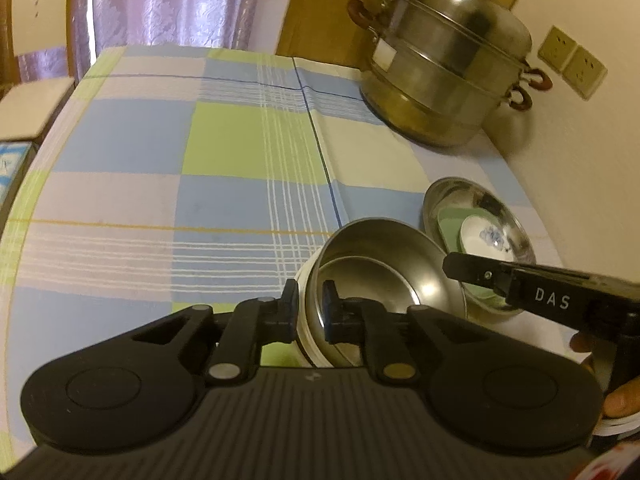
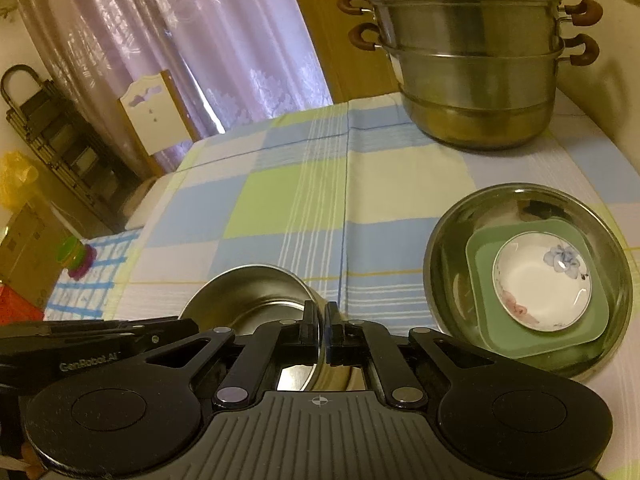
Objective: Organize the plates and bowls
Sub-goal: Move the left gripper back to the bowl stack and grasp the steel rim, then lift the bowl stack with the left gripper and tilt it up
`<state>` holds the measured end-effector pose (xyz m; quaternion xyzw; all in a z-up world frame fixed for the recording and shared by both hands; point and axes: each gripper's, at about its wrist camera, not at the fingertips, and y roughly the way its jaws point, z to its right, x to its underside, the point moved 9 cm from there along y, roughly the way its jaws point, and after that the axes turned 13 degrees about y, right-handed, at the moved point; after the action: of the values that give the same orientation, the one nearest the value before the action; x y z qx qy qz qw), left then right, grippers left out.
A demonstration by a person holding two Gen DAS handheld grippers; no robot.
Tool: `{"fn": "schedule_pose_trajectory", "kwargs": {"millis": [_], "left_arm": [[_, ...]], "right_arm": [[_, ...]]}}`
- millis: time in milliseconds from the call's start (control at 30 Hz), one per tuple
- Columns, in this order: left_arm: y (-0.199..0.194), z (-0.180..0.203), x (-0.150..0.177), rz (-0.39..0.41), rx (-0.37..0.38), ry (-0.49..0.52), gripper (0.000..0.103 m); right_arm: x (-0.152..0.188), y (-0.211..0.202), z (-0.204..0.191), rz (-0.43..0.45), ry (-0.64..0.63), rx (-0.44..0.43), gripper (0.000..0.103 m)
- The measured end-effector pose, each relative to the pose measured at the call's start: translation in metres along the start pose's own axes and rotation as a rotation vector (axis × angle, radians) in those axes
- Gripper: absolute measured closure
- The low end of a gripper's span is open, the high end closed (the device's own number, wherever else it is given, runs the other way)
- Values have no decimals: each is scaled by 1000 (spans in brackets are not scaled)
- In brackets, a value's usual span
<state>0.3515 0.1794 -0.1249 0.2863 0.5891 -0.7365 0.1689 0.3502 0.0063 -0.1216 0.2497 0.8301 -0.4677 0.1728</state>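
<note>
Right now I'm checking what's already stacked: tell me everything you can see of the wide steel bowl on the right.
The wide steel bowl is round, shallow and shiny, like stainless steel, resting upright on the checked tablecloth in front of the steamer pot. Inside it lies a square green plate, and on that a small white dish with a blue flower. Neither gripper touches it.

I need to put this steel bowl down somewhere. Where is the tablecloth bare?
Bare cloth runs from the steamer pot across to the curtain-side edge, ahead of the held steel bowl. The right side is crowded: a large steel basin holds a green plate and a floral dish.
</note>
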Motion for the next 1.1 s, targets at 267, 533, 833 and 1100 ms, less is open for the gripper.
{"fn": "schedule_pose_trajectory", "kwargs": {"millis": [267,533,833,1100], "left_arm": [[-1,2,-7,26,4,22,102],[6,6,-4,15,-28,68,101],[-1,-7,6,-3,21,-47,85],[12,-8,15,-25,86,-103,84]], "right_arm": [[-3,0,-2,27,-1,-31,100],[2,7,0,-2,-14,-14,100],[-4,-10,2,29,39,-42,60],[7,14,29,-55,229,-93,80]]}}
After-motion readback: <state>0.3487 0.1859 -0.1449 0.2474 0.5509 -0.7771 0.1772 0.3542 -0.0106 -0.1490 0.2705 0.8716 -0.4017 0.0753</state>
